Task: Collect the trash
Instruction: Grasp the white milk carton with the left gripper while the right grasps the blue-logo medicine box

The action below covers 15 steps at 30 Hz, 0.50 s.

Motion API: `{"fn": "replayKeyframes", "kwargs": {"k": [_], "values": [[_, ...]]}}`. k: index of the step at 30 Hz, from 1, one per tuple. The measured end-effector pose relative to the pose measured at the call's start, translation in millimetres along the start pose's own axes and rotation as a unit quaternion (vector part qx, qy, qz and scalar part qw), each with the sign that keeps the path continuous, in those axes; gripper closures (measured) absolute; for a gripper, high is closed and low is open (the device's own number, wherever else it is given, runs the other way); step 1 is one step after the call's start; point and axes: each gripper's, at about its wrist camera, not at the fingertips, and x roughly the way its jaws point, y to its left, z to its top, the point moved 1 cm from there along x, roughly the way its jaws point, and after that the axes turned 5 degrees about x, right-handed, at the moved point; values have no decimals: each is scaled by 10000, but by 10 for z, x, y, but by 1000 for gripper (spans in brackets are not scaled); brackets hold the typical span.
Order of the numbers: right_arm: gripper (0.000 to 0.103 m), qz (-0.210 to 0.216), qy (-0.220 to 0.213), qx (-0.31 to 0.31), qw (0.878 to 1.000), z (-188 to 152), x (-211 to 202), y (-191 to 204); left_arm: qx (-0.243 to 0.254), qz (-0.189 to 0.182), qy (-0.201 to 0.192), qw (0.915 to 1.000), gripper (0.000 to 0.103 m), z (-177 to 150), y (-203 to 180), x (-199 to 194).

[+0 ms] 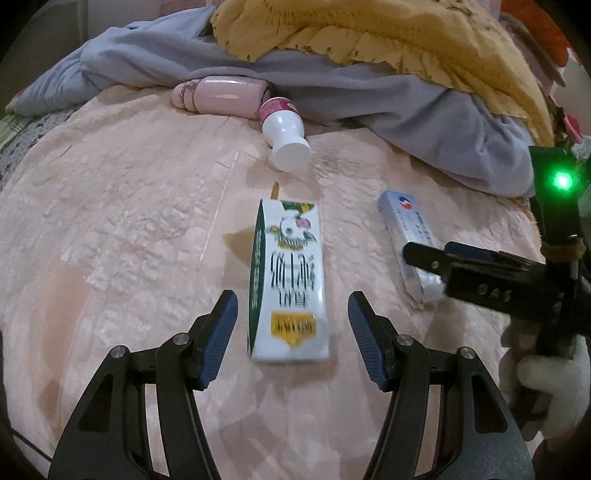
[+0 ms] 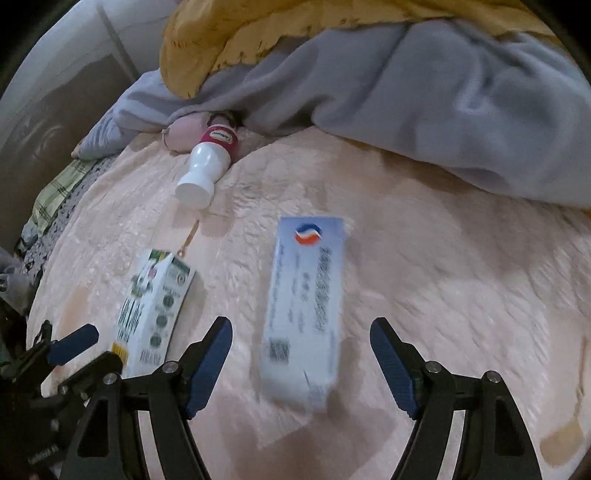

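Note:
A white and green milk carton (image 1: 288,280) lies flat on the pink bedspread (image 1: 110,221). My left gripper (image 1: 291,299) stands open astride its near half, pads clear of both sides. To its right lies a pale blue box (image 1: 406,236), partly covered by my right gripper (image 1: 436,269). In the right wrist view that box (image 2: 306,306) sits between the open fingers of the right gripper (image 2: 302,325), untouched. The carton (image 2: 155,314) and left gripper (image 2: 92,354) show at lower left. A white bottle with a pink label (image 1: 284,136) (image 2: 207,166) lies farther back.
A pink pouch (image 1: 221,96) rests behind the bottle. A grey blanket (image 1: 406,107) and a yellow throw (image 1: 369,33) are heaped along the back of the bed. A gloved hand (image 1: 546,373) holds the right gripper. A checked cloth (image 2: 55,195) lies at the bed's left edge.

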Motion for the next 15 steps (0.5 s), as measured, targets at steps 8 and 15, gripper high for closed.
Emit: {"fn": "replayKeyframes", "kwargs": {"k": [8, 15], "values": [[49, -204, -75, -326, 9992, 45, 206, 15, 22, 303, 274, 9992, 42, 138, -5, 403], [57, -46, -133, -494, 9987, -141, -48, -81, -18, 110, 209, 9997, 53, 6, -4, 325]]}}
